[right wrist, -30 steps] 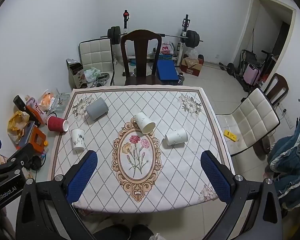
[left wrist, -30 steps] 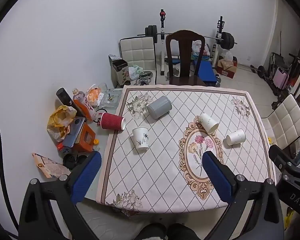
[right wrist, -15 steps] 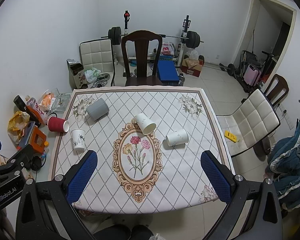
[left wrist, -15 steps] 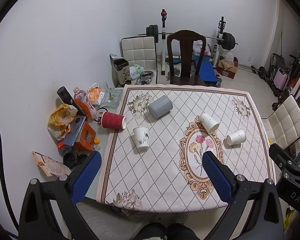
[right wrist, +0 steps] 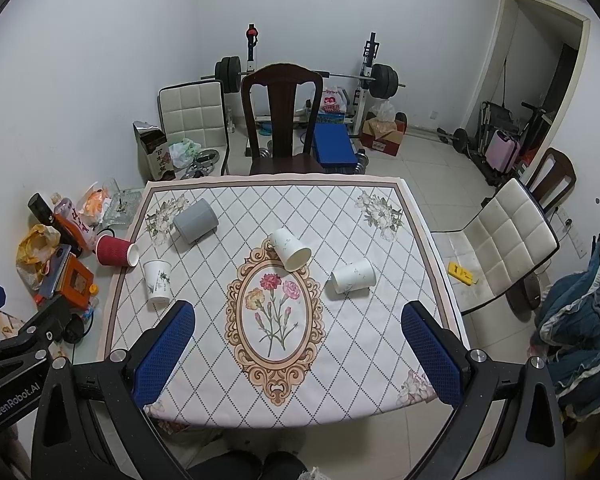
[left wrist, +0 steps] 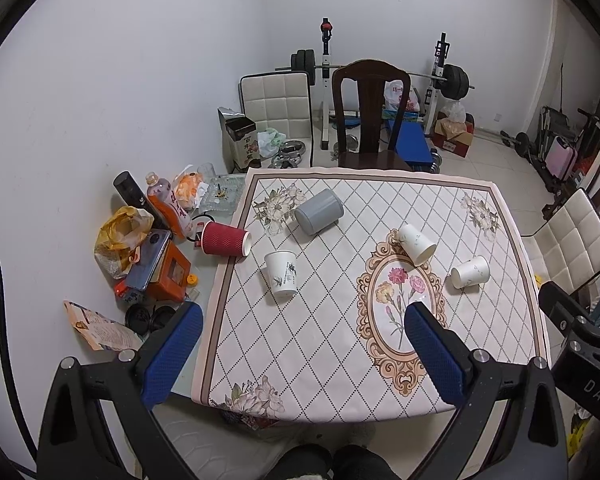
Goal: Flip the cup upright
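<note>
Several cups lie on the patterned tablecloth (left wrist: 320,340) (right wrist: 360,340). A grey cup (left wrist: 319,212) (right wrist: 196,221) lies on its side at the far left. A red ribbed cup (left wrist: 225,239) (right wrist: 116,251) lies on its side at the left edge. A white printed cup (left wrist: 281,273) (right wrist: 157,281) stands mouth down. Two white paper cups lie on their sides, one in the middle (left wrist: 417,239) (right wrist: 290,249) and one to the right (left wrist: 470,272) (right wrist: 353,275). My left gripper (left wrist: 304,352) and right gripper (right wrist: 300,350) are open and empty, high above the table's near edge.
A dark wooden chair (left wrist: 370,120) stands behind the table. A white chair (right wrist: 500,240) stands to the right. Bottles, bags and boxes (left wrist: 152,240) crowd the glass surface left of the cloth. Gym weights (right wrist: 308,76) stand along the back wall.
Both views have shifted slightly. The cups have not moved and both grippers stay open.
</note>
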Demonstrator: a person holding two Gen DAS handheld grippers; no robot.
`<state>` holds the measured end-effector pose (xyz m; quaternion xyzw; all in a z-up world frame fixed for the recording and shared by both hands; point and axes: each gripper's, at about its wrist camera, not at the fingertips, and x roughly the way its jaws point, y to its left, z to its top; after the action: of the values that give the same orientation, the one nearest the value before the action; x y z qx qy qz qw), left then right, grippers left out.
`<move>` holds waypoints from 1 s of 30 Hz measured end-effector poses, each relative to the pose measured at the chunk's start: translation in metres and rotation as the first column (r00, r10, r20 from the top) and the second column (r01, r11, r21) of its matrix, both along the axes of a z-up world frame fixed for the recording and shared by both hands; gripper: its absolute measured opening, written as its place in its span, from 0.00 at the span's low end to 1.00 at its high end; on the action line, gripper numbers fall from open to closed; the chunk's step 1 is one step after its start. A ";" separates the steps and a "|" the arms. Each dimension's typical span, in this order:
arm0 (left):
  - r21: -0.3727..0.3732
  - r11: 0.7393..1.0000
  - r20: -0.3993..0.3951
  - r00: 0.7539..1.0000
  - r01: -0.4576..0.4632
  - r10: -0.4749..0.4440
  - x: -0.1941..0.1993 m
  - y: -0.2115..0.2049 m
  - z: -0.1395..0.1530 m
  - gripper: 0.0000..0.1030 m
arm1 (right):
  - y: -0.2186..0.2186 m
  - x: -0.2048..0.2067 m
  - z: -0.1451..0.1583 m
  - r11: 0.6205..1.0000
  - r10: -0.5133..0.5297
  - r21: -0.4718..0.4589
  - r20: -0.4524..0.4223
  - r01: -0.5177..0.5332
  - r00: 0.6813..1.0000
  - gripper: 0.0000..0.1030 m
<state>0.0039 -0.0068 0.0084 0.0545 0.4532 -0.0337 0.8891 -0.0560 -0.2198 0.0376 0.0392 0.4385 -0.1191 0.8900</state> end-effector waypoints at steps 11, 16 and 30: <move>-0.002 1.000 0.001 1.000 0.001 -0.001 -0.001 0.000 0.000 1.00 | 0.000 -0.001 0.001 1.000 0.000 0.000 0.001 0.000 1.000 1.00; -0.002 1.000 0.000 1.000 0.002 -0.002 -0.001 -0.001 0.001 1.00 | 0.000 0.000 0.002 1.000 -0.001 -0.001 0.003 0.001 1.000 1.00; -0.003 1.000 0.004 1.000 -0.001 0.001 -0.005 -0.001 0.002 1.00 | 0.001 -0.001 0.003 1.000 -0.001 -0.002 0.005 0.001 1.000 1.00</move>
<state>-0.0010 -0.0079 0.0106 0.0530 0.4512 -0.0339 0.8902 -0.0573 -0.2191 0.0408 0.0388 0.4359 -0.1196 0.8911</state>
